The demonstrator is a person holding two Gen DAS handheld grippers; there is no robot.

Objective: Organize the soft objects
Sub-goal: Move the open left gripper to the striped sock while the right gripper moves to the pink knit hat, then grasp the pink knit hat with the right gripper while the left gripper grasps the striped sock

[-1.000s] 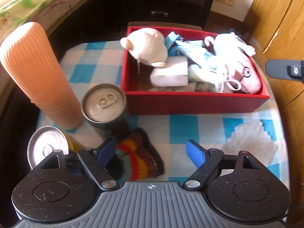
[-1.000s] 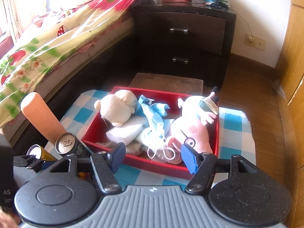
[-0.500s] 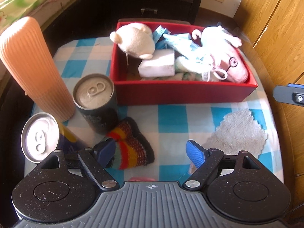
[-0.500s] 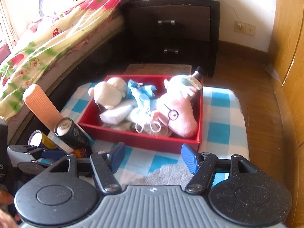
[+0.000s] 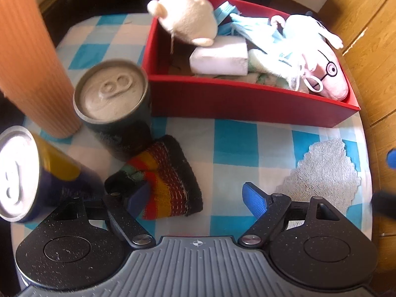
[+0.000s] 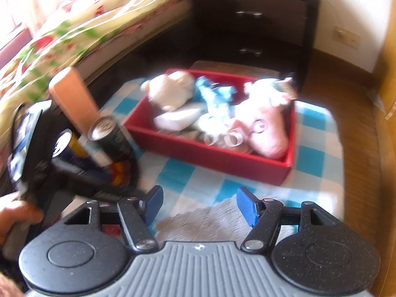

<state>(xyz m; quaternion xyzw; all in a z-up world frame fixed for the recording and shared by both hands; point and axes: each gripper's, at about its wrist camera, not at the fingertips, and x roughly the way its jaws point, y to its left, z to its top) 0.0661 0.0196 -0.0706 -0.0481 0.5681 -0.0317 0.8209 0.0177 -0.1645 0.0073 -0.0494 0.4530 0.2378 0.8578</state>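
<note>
Both tongs angled down: left tongs [image 5: 196, 196] spread over striped sock [image 5: 163, 180]; right tongs [image 6: 196, 204] spread over towel [image 6: 198, 219].

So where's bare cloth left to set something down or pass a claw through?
Free: the checked strip in front of the red box, between the striped sock and the grey cloth. Crowded: the left side, where the orange tube, dark can and yellow can stand close together. The box is nearly full.

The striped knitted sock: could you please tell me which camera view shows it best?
The left wrist view: the striped knitted sock lies sharp and almost whole beside the dark can. In the right wrist view only a blurred scrap shows behind the left hand-held gripper.
</note>
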